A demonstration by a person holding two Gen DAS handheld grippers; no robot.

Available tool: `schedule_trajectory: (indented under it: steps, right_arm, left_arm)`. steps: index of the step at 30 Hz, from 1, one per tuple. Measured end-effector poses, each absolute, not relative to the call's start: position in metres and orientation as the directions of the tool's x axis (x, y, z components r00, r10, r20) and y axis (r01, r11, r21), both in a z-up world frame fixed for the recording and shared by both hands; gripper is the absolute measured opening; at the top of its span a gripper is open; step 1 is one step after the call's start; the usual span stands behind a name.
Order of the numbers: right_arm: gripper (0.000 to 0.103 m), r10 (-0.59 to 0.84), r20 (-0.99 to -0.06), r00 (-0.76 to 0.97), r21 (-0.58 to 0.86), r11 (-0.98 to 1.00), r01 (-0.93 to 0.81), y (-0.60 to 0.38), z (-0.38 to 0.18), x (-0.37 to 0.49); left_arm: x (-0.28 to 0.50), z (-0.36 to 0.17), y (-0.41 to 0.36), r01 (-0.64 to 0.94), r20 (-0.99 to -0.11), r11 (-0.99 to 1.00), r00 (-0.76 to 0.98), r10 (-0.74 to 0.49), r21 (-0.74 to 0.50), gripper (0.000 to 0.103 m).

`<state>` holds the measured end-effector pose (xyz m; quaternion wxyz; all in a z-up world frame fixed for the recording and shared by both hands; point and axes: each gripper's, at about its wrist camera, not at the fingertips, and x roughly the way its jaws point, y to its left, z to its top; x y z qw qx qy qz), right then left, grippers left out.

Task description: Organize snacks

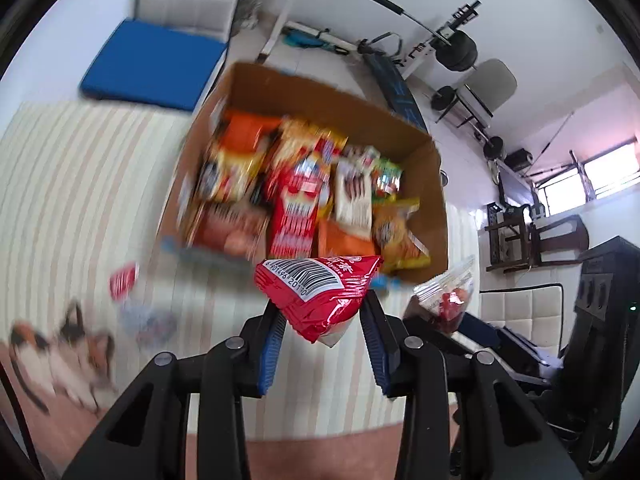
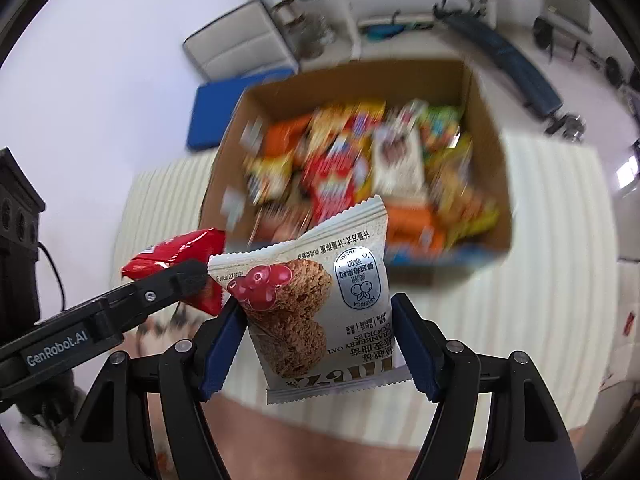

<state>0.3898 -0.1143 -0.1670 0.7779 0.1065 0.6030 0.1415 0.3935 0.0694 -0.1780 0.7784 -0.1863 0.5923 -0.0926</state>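
My left gripper (image 1: 322, 316) is shut on a red foil snack packet (image 1: 320, 292) with a barcode, held above the striped mat. My right gripper (image 2: 318, 320) is shut on a white cranberry oat cookie packet (image 2: 320, 300). A cardboard box (image 1: 434, 208) full of colourful snack packs lies ahead in both views; in the right wrist view its wall (image 2: 490, 132) is to the right. The left gripper and its red packet (image 2: 176, 256) show at the left of the right wrist view. The cookie packet (image 1: 448, 296) shows at the right of the left wrist view.
A small red packet (image 1: 124, 280) and a bluish packet (image 1: 150, 322) lie on the cream striped mat (image 1: 80, 200). A calico cat (image 1: 64, 356) lies at the lower left. A blue cushion (image 1: 152, 64), grey chair and weight bench stand behind the box.
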Motion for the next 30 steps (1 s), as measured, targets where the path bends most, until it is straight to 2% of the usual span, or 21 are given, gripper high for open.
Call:
schedule_trajectory:
  steps: [7,12,13,14,15,16,18,19,21,25,30]
  right_arm:
    - [0.075,0.326,-0.918,0.227,0.332,0.943,-0.014,-0.126,-0.189,0.460]
    - [0.076,0.340,-0.924,0.173,0.351,0.936,0.035,-0.126,-0.217,0.489]
    - [0.079,0.341,-0.927,0.158,0.352,0.935,0.048,-0.126,-0.220,0.490]
    - [0.088,0.343,-0.928,0.146,0.355,0.933,0.061,-0.127,-0.224,0.492]
    - [0.091,0.348,-0.927,0.141,0.360,0.930,0.070,-0.127,-0.227,0.494]
    - [0.092,0.352,-0.925,0.145,0.364,0.928,0.073,-0.128,-0.229,0.496]
    - [0.093,0.324,-0.933,0.160,0.338,0.938,0.073,-0.128,-0.230,0.496]
    - [0.093,0.323,-0.932,0.165,0.339,0.938,0.077,-0.129,-0.230,0.496]
    - [0.095,0.328,-0.929,0.173,0.346,0.935,0.083,-0.130,-0.230,0.496]
    - [0.097,0.239,-0.945,0.224,0.254,0.967,0.039,-0.124,-0.223,0.490]
    - [0.097,0.244,-0.939,0.243,0.255,0.967,0.015,-0.113,-0.224,0.472]
  left_arm:
    - [0.466,-0.211,0.066,-0.072,-0.921,0.931,0.192,-0.339,-0.358,0.035]
    - [0.487,-0.225,0.067,-0.064,-0.939,0.946,0.160,-0.305,-0.319,0.038]
    - [0.490,-0.228,0.067,-0.064,-0.945,0.950,0.139,-0.295,-0.306,0.038]
    - [0.492,-0.229,0.067,-0.060,-0.946,0.951,0.132,-0.295,-0.305,0.038]
    - [0.493,-0.229,0.067,-0.056,-0.948,0.953,0.130,-0.290,-0.299,0.039]
    - [0.493,-0.230,0.068,-0.059,-0.952,0.956,0.132,-0.276,-0.286,0.041]
    - [0.491,-0.231,0.073,-0.078,-0.948,0.951,0.140,-0.286,-0.298,0.059]
    - [0.490,-0.233,0.076,-0.087,-0.948,0.950,0.142,-0.286,-0.299,0.064]
    - [0.488,-0.235,0.082,-0.094,-0.952,0.954,0.142,-0.271,-0.286,0.081]
    - [0.475,-0.226,0.091,-0.089,-0.950,0.962,0.203,-0.238,-0.260,0.085]
    - [0.443,-0.215,0.109,-0.107,-0.948,0.981,0.294,-0.122,-0.160,0.085]
